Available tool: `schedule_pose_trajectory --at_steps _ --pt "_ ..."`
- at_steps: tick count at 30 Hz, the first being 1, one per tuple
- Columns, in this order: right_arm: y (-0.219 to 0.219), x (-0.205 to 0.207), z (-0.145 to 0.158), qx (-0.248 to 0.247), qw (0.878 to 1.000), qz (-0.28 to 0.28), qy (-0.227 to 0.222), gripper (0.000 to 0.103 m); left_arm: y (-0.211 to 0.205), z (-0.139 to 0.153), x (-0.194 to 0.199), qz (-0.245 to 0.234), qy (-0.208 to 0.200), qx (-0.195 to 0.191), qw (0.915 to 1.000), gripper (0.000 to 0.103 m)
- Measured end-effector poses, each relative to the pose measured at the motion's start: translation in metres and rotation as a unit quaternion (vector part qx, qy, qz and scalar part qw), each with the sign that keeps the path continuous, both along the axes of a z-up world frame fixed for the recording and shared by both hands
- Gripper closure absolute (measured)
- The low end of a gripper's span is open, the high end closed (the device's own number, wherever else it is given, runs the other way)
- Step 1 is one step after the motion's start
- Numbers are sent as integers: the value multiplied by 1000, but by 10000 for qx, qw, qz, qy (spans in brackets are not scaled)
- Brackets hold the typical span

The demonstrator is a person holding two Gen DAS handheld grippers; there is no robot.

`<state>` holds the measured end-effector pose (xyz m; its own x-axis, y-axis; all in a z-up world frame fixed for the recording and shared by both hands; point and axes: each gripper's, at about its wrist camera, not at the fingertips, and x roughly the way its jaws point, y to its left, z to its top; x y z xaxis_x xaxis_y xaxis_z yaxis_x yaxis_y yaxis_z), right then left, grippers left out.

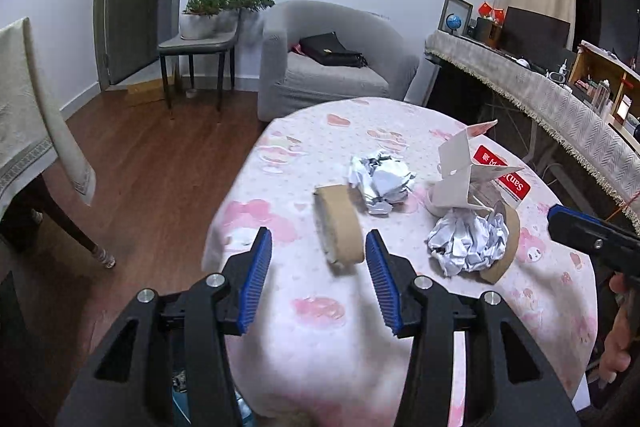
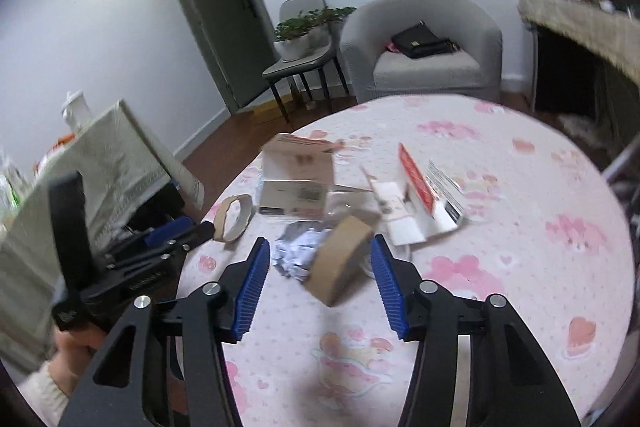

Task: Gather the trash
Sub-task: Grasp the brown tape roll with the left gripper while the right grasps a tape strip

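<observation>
Trash lies on a round table with a pink-patterned cloth (image 1: 320, 307). In the left wrist view a brown cardboard tape ring (image 1: 338, 223) stands on edge just ahead of my open, empty left gripper (image 1: 319, 247). Beyond it are two crumpled paper balls (image 1: 380, 179) (image 1: 466, 241), a second ring (image 1: 506, 247) and torn white-and-red packaging (image 1: 476, 171). In the right wrist view my open, empty right gripper (image 2: 320, 257) frames the second tape ring (image 2: 340, 259) and a crumpled ball (image 2: 298, 251). Flattened packaging (image 2: 416, 203) and a box (image 2: 298, 183) lie beyond.
The right gripper's blue tip (image 1: 576, 227) shows at the table's right edge; the left gripper (image 2: 160, 239) shows at the left in the right wrist view, next to the first ring (image 2: 234, 217). A grey armchair (image 1: 332, 63), a chair with plants (image 1: 204, 35) and a covered sideboard (image 1: 540, 87) stand beyond.
</observation>
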<state>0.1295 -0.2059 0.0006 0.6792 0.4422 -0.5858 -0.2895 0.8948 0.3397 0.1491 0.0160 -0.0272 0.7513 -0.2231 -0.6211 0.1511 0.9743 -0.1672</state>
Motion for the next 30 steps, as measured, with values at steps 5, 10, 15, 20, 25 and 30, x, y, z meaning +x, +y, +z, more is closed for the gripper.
schedule_pose_trajectory --at_steps 5,10,15,20,25,30 --pt "-18 11 -14 576 9978 -40 317 59 -8 -8 15 11 204 -166 9997 65" --pt "-25 15 -21 715 9964 -50 449 60 -13 -17 26 72 404 -126 9991 80" --pt "-25 16 -23 895 9947 21 503 63 -12 -15 25 117 347 -162 9992 85" --pt "-18 21 -25 964 9937 55 562 66 -10 -9 18 107 221 -182 9995 85" --pt "-12 25 -30 890 9942 35 596 71 -7 -8 14 97 235 -184 9995 85" --pt "-8 30 -34 1111 9916 77 650 80 -1 -6 12 127 197 -142 9996 85"
